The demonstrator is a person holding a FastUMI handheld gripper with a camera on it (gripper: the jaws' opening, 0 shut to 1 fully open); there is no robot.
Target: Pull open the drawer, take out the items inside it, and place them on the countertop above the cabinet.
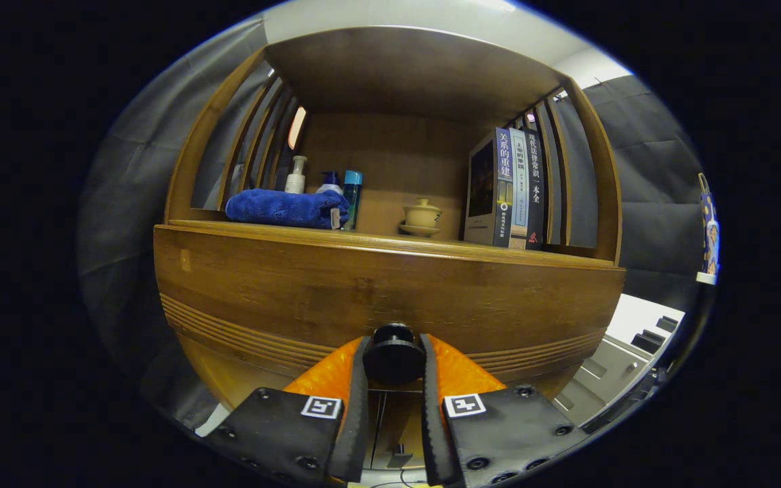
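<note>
A folded blue towel (pixel 285 208) lies at the left end of the shelf. Just behind the towel stand a pale pump bottle (pixel 295 175), a white bottle with a blue top (pixel 329 183) and a teal-capped bottle (pixel 352 198). Right of the towel, near the middle, a lidded beige teacup (pixel 421 217) sits on a saucer. Farther right of the towel, three books (pixel 511 188) stand upright, spines outward.

**Countertop crowded above the drawer**

The wooden countertop (pixel 390 245) is carrying a folded blue towel (pixel 285 208) at its left, bottles (pixel 326 184) standing just behind it, a lidded teacup (pixel 421 216) sitting mid-shelf, and three books (pixel 511 188) standing upright at its right.
</note>
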